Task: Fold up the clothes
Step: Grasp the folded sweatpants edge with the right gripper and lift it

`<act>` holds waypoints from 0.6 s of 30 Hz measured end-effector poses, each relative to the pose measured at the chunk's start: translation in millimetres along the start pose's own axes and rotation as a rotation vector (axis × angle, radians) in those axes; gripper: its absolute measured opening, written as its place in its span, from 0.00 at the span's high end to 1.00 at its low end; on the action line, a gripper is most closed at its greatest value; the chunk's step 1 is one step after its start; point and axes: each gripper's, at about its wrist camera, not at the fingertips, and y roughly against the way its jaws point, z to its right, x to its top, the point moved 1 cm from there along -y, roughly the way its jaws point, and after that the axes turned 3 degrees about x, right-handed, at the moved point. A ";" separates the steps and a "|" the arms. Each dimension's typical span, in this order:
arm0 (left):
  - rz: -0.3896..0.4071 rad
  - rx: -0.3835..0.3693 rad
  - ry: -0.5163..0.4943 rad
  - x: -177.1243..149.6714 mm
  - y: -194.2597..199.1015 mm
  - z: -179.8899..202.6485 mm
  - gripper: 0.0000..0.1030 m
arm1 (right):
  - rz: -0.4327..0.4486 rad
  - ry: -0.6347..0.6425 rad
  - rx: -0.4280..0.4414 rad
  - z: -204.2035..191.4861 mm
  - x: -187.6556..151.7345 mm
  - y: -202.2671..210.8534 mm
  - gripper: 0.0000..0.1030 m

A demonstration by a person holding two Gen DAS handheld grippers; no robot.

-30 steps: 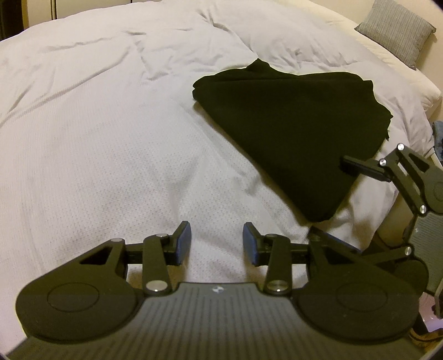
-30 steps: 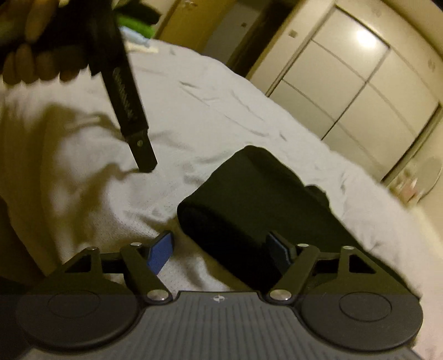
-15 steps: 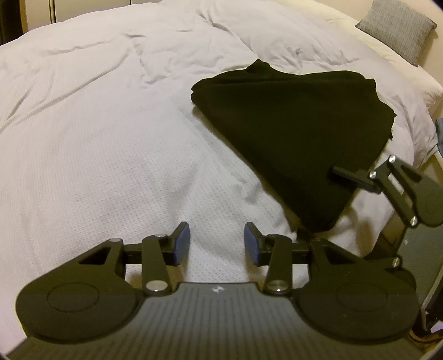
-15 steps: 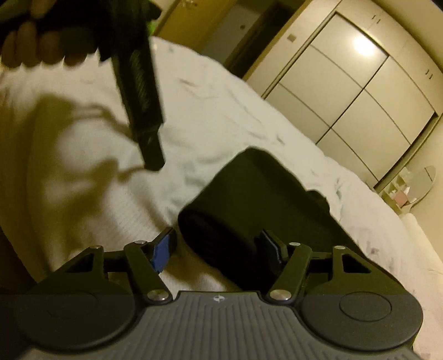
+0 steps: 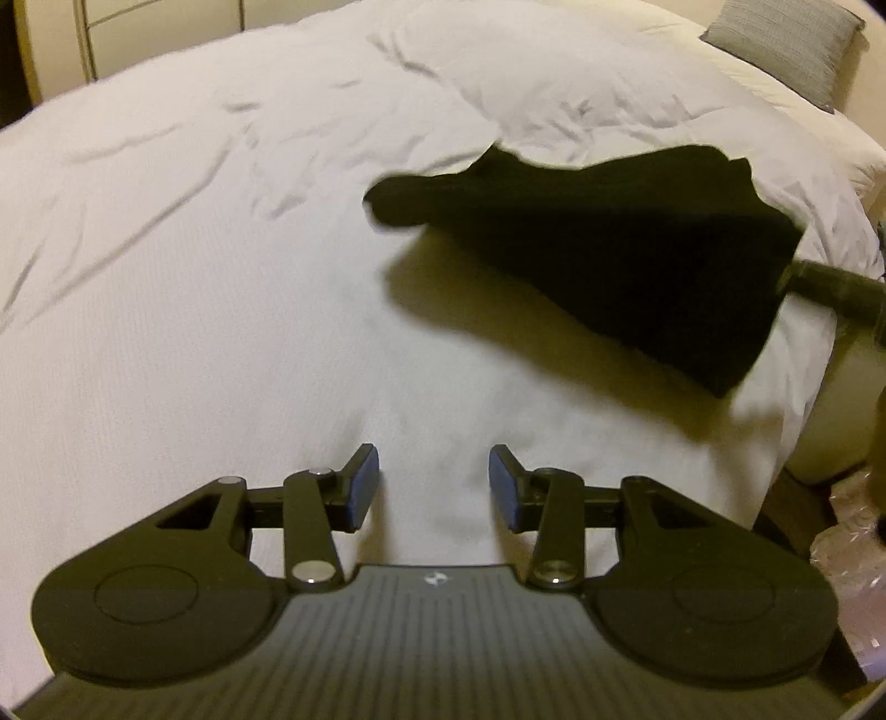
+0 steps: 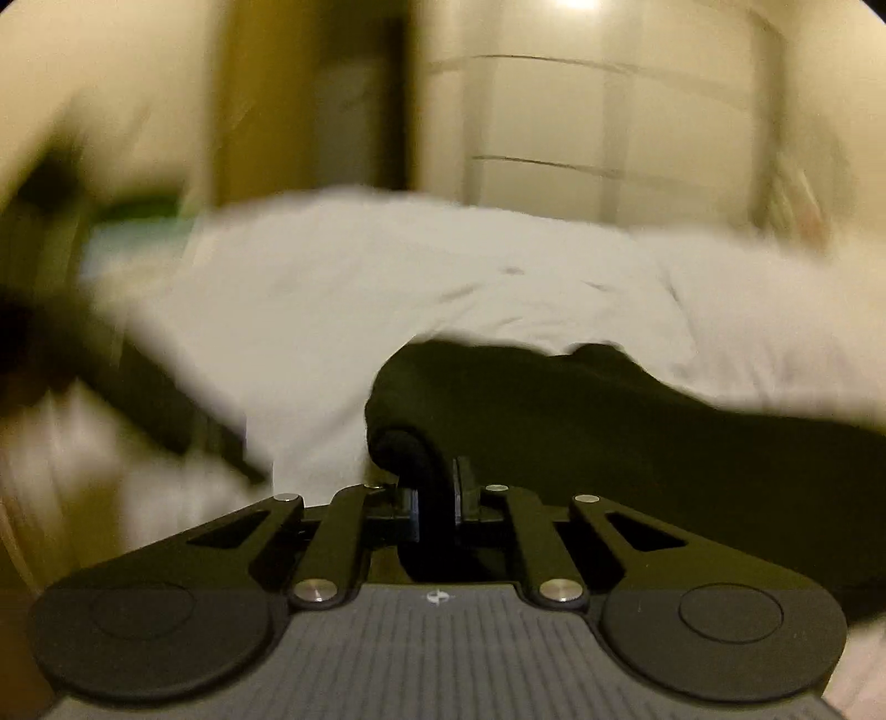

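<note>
A folded black garment (image 5: 609, 260) lies on the white bed (image 5: 221, 277), its near right part raised, with a shadow on the sheet under it. My right gripper (image 6: 437, 498) is closing its jaws, and the blue pads pinch a rolled edge of the black garment (image 6: 609, 432) between them. In the left wrist view the right gripper (image 5: 797, 279) comes in from the right edge at the garment's corner. My left gripper (image 5: 434, 487) hovers open over bare sheet, nearer than the garment, with nothing between its fingers.
A grey pillow (image 5: 786, 44) lies at the far right corner of the bed. Pale wardrobe doors (image 6: 609, 111) stand beyond the bed. The bed's right edge drops to the floor, where crinkled plastic (image 5: 853, 559) lies. The right wrist view is blurred by motion.
The right gripper went from wide open around the garment's edge to shut on it and lifted it, rolling toward level. The garment's right side rose off the sheet. The left gripper shifted slightly.
</note>
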 end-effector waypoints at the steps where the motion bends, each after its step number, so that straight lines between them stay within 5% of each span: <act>1: 0.007 -0.005 -0.013 6.9 -2.0 5.4 0.63 | 0.037 -0.128 0.013 25.1 6.4 10.2 0.92; 5: 0.027 -0.041 -0.081 33.9 -14.9 33.9 0.62 | 0.202 -0.589 0.012 134.2 12.3 54.1 0.91; 11: 0.034 -0.098 -0.172 68.7 -45.2 84.7 0.62 | 0.247 -0.892 -0.175 253.2 -29.7 80.7 0.90; 14: 0.041 -0.121 -0.200 80.3 -54.8 102.9 0.62 | 0.230 -0.958 -0.167 279.2 -44.9 73.2 0.91; 18: 0.061 -0.137 -0.224 92.4 -61.1 120.0 0.62 | 0.279 -0.801 -0.172 270.0 -18.2 84.0 0.91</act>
